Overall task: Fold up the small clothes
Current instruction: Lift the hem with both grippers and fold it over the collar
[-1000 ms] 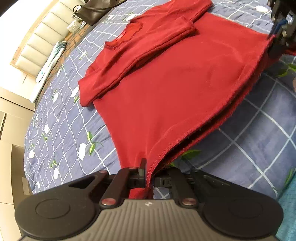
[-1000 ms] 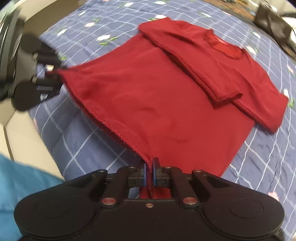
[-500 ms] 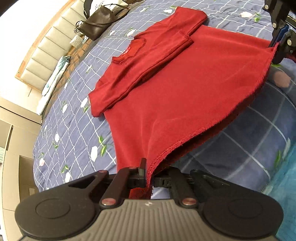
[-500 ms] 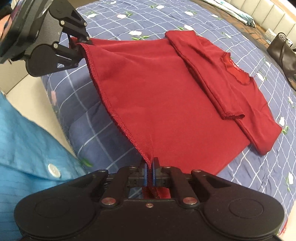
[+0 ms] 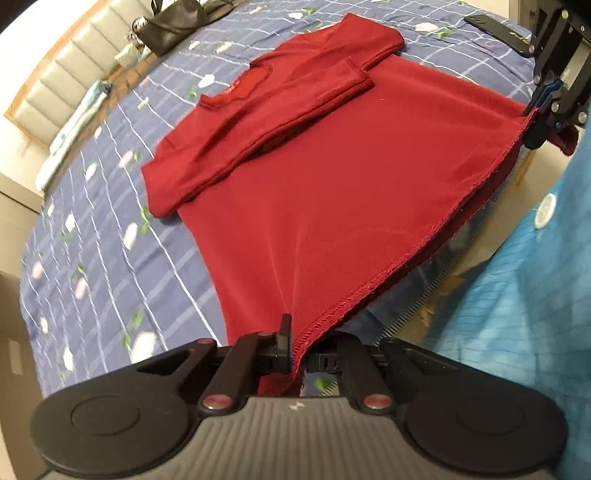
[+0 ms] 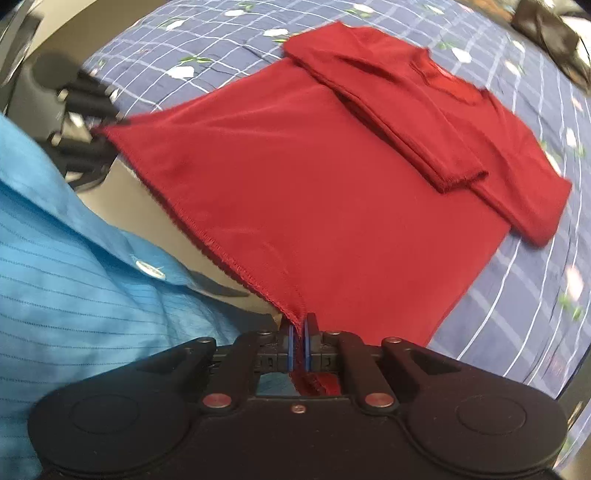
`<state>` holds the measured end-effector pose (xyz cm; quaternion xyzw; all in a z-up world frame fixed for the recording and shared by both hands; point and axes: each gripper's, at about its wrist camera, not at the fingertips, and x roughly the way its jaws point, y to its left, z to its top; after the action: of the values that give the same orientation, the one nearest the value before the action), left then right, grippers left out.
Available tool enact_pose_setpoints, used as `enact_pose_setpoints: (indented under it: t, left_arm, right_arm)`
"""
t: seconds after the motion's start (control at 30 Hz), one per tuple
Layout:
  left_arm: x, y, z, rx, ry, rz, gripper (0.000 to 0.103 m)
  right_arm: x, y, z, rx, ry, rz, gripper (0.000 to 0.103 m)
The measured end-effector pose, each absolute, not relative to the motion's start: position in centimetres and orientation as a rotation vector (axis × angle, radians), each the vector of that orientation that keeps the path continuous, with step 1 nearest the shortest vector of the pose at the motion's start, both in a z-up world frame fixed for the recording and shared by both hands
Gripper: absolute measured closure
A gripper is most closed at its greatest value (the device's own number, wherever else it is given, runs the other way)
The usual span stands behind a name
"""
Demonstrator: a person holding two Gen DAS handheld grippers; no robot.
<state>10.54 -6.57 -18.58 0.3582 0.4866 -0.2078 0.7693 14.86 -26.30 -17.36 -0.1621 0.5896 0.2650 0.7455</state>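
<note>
Compared with a second ago, the hem of the red shirt [image 5: 332, 192] has been drawn back off the bed edge toward the person, so a blue striped shirt front [image 6: 66, 280] with a white button now fills the near side of both views, where earlier mostly bedspread showed under the hem. The left gripper [image 5: 297, 347] stays clamped on one bottom corner of the hem, its fingers together with red cloth pinched between them; the right gripper [image 6: 298, 345] stays clamped on the other corner, blue pads pressed on the fabric. In the left wrist view the right gripper [image 5: 543, 99] appears at the far right edge of the hem, and in the right wrist view the left gripper [image 6: 88, 122] shows blurred at the left end. The hem is stretched taut and lifted between the two, while the upper part of the shirt lies flat with both sleeves folded across the chest. The shirt rests on a navy bedspread [image 5: 103, 236] with a white grid and small flower prints. A padded pale headboard [image 5: 62, 81] stands at the far end, a dark handbag [image 5: 173, 22] lies near it, and a dark phone [image 5: 498, 31] lies on the bedspread beyond the shirt
</note>
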Motion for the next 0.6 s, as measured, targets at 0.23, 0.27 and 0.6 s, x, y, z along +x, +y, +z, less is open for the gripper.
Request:
enact_pose_setpoints:
  t: [0.23,0.27,0.6]
  left_arm:
    - [10.9,-5.8,-17.6,0.745,1.071,-0.465,0.1]
    - [11.4,-5.8,-17.3,0.74,1.072,-0.473,0.099]
    - [16.7,-5.2,-14.5,0.672,1.111,-0.613,0.099]
  right_arm:
    - [14.8,-26.5,-16.8,-0.311,1.279,0.53,0.098]
    - [15.0,-26.6,-16.6,-0.317,1.272,0.529,0.098]
    - [19.5,-28.0,-13.8,-0.323,1.183,0.525,0.098]
